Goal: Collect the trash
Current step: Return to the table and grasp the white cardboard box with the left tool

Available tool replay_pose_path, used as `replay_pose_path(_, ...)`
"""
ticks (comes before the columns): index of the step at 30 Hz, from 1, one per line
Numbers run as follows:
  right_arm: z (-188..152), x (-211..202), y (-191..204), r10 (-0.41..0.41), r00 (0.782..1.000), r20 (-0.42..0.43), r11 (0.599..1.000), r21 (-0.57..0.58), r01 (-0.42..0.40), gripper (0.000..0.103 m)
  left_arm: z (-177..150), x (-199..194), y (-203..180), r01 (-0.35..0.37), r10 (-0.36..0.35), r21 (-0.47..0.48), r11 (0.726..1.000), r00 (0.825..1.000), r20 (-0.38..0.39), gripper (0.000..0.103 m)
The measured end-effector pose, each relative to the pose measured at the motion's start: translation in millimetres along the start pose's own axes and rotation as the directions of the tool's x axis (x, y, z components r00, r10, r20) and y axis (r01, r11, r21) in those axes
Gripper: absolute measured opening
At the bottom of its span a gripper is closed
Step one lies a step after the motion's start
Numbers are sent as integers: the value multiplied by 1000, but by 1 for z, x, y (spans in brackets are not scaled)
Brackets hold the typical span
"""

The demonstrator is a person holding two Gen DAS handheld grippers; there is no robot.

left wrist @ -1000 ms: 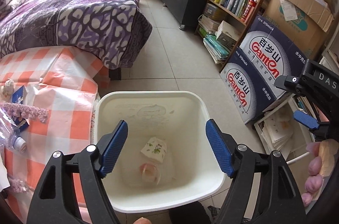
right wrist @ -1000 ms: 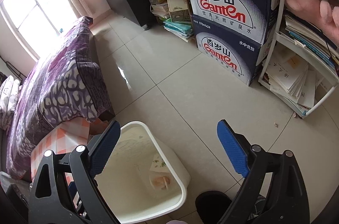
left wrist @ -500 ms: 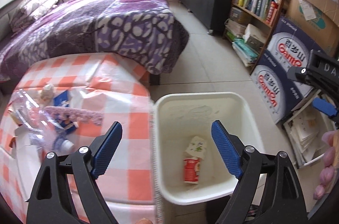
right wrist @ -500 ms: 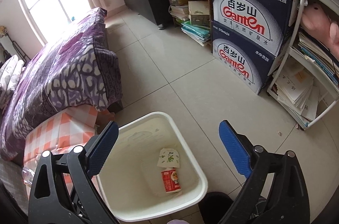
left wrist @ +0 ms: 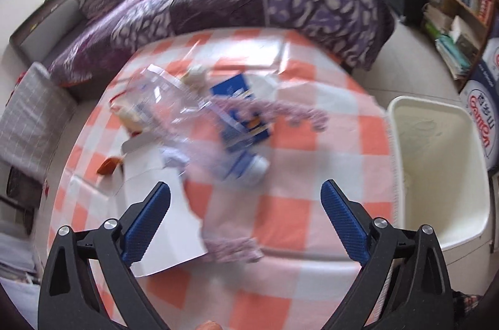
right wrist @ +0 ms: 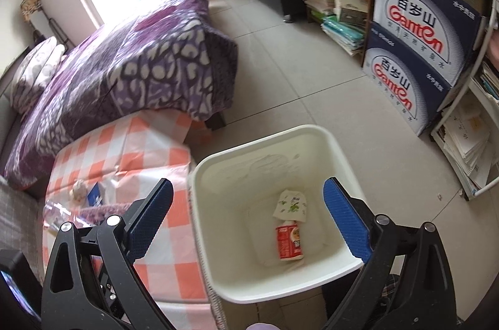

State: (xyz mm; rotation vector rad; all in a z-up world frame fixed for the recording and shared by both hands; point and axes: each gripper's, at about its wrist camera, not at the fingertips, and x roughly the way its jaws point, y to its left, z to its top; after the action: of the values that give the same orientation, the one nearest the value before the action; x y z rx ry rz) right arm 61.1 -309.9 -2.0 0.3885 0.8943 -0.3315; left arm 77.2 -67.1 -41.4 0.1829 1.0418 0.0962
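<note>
two pieces of trash already lie at the bottom of the white bin (right wrist: pixel 340 161): a red drink carton (right wrist: pixel 288 242) on its side and a crumpled floral wrapper (right wrist: pixel 290 205) touching its top end. the rest is on the orange-checked tablecloth (left wrist: pixel 312 167) beside the bin: a clear plastic bottle (left wrist: pixel 199 136) with a white cap, a blue carton (left wrist: pixel 240 118) partly under it, a sheet of white paper (left wrist: pixel 159 211) and a small brown scrap (left wrist: pixel 108 166). the left gripper (left wrist: pixel 245 219) hangs over the table with its jaws spread wide and nothing between them; the right gripper (right wrist: pixel 248 220) hovers above the bin, likewise spread and empty. the next pick looks like the bottle, so the left jaws should come down across its body rather than along it, closing gently since thin plastic will buckle and may slip, and lifting clear of the purple fringed strip (left wrist: pixel 268 111) draped over the carton. the left view is smeared by motion, so labels and the exact overlap of bottle and carton are hard to read; a pale lump (left wrist: pixel 195 72) behind them cannot be identified, and the bin is cut off at that view's right edge.
</note>
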Motion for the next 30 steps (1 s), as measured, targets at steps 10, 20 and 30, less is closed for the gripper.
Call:
replay_pose_path(10, -28, 7, 46, 47, 997, -65, 995, -85, -53, 93, -14, 37, 96, -36, -3, -195, 980, 980, -197, 96)
replay_pose_path(20, -47, 19, 82, 73, 989, -128, 981, -168, -94, 93, -40, 80, 156, 131, -291, -475, 870, 915, -280, 96)
replay_pose_path(30, -64, 31, 107, 78, 979, -188, 965, -232, -121, 93, -40, 72, 155, 201, -337, -442, 874, 907, -253, 81)
